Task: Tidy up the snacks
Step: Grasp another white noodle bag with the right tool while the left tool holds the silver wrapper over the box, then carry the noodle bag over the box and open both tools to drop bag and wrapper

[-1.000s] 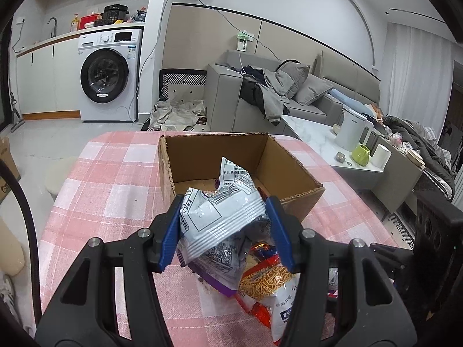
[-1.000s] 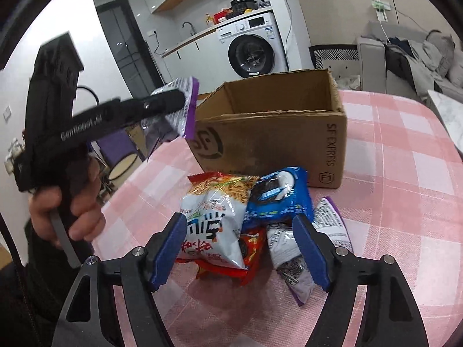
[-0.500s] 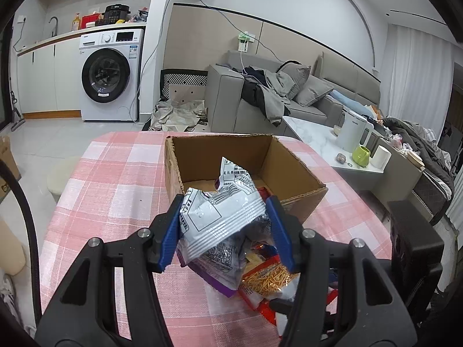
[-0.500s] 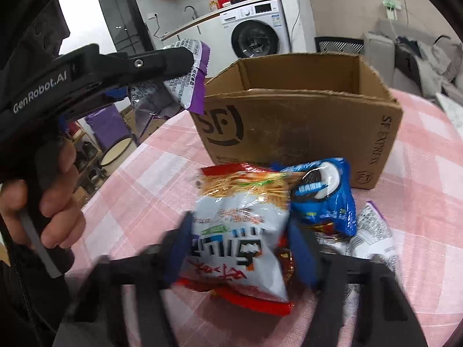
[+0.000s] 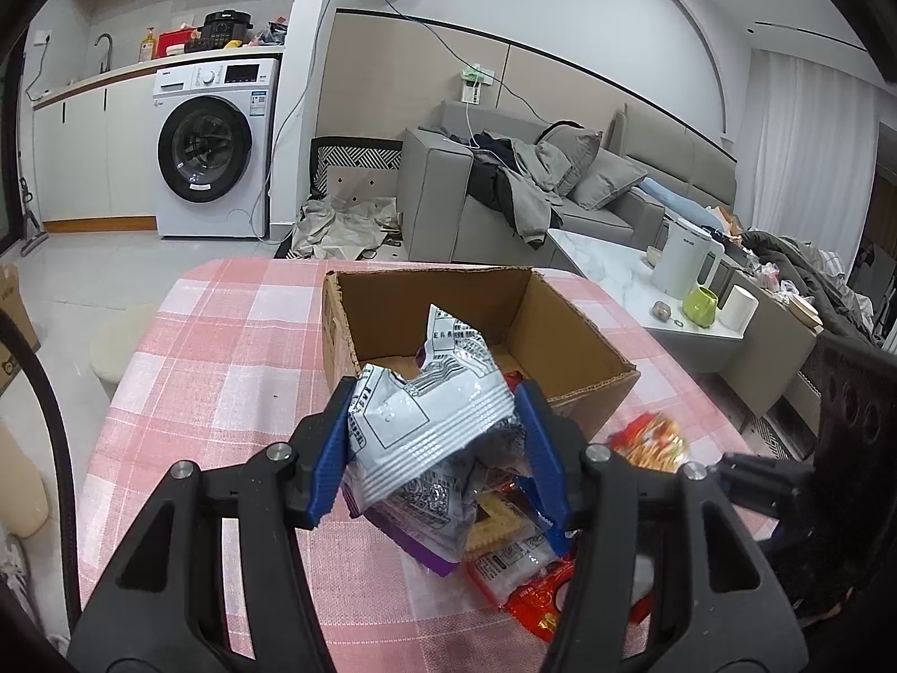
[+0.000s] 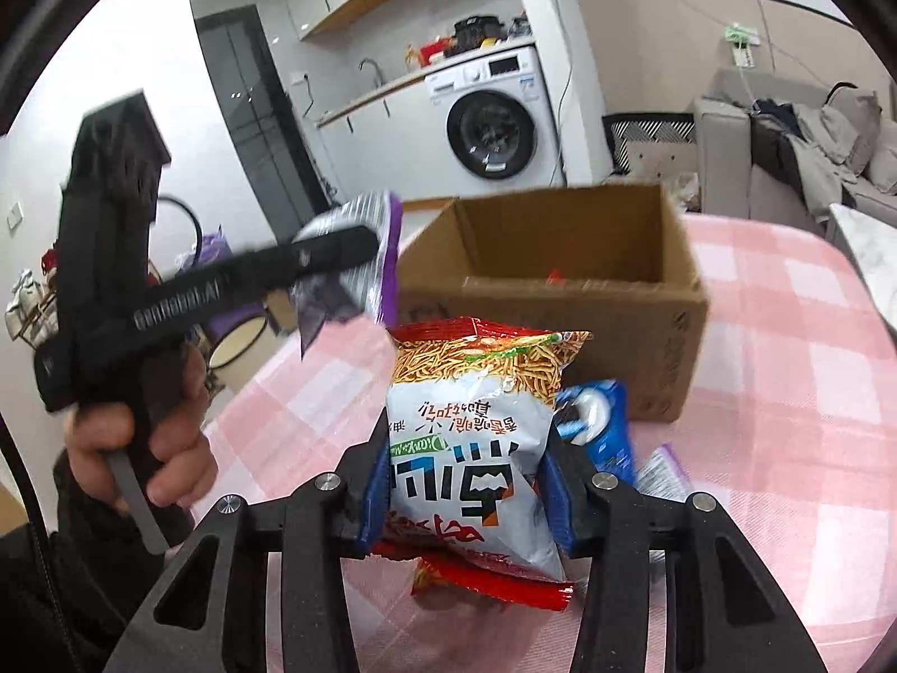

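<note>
With the left tongs clamped on a silver-and-purple packet and the right tongs clamped on a noodle-snack bag, the open cardboard box lies directly ahead at frame centre, nearer the left tongs, above the worktop.

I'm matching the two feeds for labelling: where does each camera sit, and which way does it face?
Left wrist: on the left gripper, facing the cardboard box and sofa; its fingers pinch a silver packet.
Right wrist: on the right gripper, facing the box and washing machine; it grips a noodle-snack bag; the left hand shows.
Shared: box, checked tablecloth.
</note>
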